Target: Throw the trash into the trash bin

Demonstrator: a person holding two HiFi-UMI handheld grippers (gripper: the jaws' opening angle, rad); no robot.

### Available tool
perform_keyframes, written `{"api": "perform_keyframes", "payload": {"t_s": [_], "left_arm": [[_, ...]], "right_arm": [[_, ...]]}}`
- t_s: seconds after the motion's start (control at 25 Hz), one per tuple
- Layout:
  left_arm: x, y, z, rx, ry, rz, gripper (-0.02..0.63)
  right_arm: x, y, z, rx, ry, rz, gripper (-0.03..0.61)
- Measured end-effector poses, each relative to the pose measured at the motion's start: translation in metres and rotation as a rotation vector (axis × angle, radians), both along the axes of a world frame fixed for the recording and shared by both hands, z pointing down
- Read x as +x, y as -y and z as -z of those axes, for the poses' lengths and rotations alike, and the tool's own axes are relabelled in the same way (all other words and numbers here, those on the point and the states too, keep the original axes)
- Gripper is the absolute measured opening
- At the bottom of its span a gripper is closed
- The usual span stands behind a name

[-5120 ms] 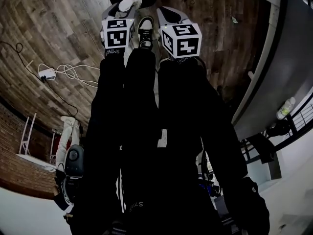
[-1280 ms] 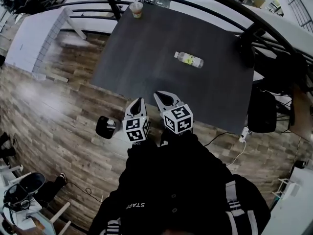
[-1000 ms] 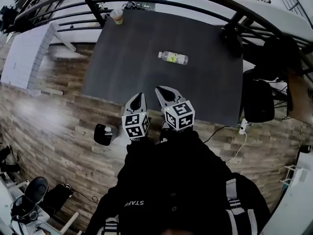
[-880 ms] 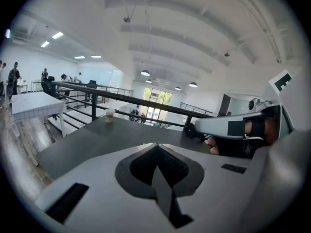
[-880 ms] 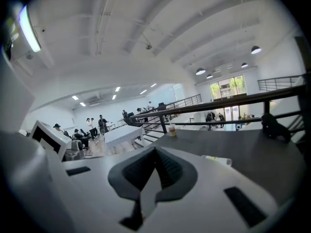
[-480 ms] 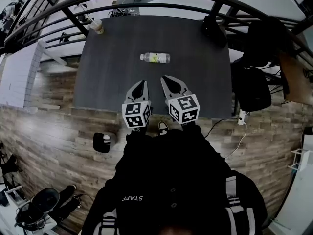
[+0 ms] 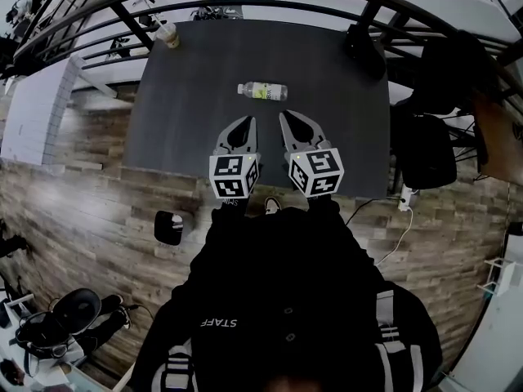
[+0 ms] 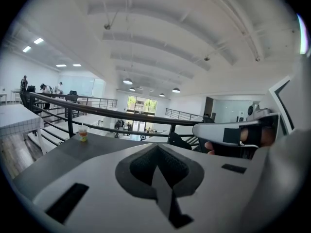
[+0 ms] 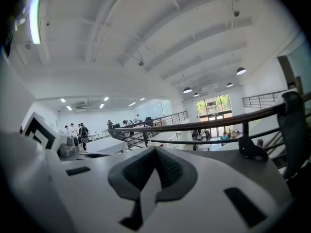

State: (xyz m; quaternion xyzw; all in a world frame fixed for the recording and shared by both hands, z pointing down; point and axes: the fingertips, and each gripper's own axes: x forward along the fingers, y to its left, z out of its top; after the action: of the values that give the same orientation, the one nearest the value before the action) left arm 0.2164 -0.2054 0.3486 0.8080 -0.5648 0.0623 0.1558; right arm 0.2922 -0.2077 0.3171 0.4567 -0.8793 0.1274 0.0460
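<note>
**Both grippers closing in on the bottle, nothing picked up yet**

The left gripper [image 7: 249, 122] and the right gripper [image 7: 285, 117] are hovering side by side over the near part of the dark table [image 7: 188, 104], both pointing out toward its far edge; in each gripper view the jaws are sitting pressed together with nothing between them, so both tools are empty.

The likeliest piece of trash, a clear plastic bottle [image 7: 262, 91], is lying on its side on the table just beyond the two sets of jaw tips, apart from them; a drink cup [image 7: 167, 33] is standing upright near the far left corner, well away from the bottle. A small dark container [image 7: 168, 227], which I am taking to be the trash bin, is sitting on the wooden floor to the person's left, below the near table edge.

Judging from this, the reach for the bottle is the step in hand and the task is only beginning. The next move is calling for one gripper to part its jaws first, then come down across the bottle's narrow width; being round and lying flat, it may roll away if nudged off-centre.
</note>
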Motion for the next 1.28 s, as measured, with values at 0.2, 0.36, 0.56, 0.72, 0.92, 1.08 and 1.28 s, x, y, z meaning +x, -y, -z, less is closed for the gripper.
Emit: {"api": "perform_keyframes", "payload": {"t_s": [0.2,0.36,0.56,0.72,0.92,1.08,1.28], "left_arm": [[0.000,0.003,0.005,0.014,0.010,0.009,0.000],[-0.002,0.003,0.004,0.015,0.018,0.015,0.000],[-0.001,0.005,0.003,0.024,-0.002,0.023,0.000],[0.001,0.007,-0.001,0.015,0.007,0.030,0.000],[0.005,0.008,-0.011,-0.010,0.015,0.046,0.000],[0.008,0.008,-0.018,-0.033,0.022,0.052,0.000],[0.012,0.003,-0.028,-0.075,0.048,0.036,0.000]], "right_arm": [[0.000,0.003,0.002,0.007,0.002,0.010,0.015],[0.001,0.003,0.000,0.005,0.002,0.017,0.015],[0.002,0.004,-0.003,0.003,-0.001,0.026,0.015],[0.007,0.007,-0.008,-0.009,-0.005,0.029,0.015],[0.015,0.008,-0.016,-0.024,-0.007,0.033,0.015],[0.018,0.010,-0.019,-0.033,-0.008,0.039,0.015],[0.024,0.012,-0.022,-0.053,-0.005,0.042,0.015]]}}
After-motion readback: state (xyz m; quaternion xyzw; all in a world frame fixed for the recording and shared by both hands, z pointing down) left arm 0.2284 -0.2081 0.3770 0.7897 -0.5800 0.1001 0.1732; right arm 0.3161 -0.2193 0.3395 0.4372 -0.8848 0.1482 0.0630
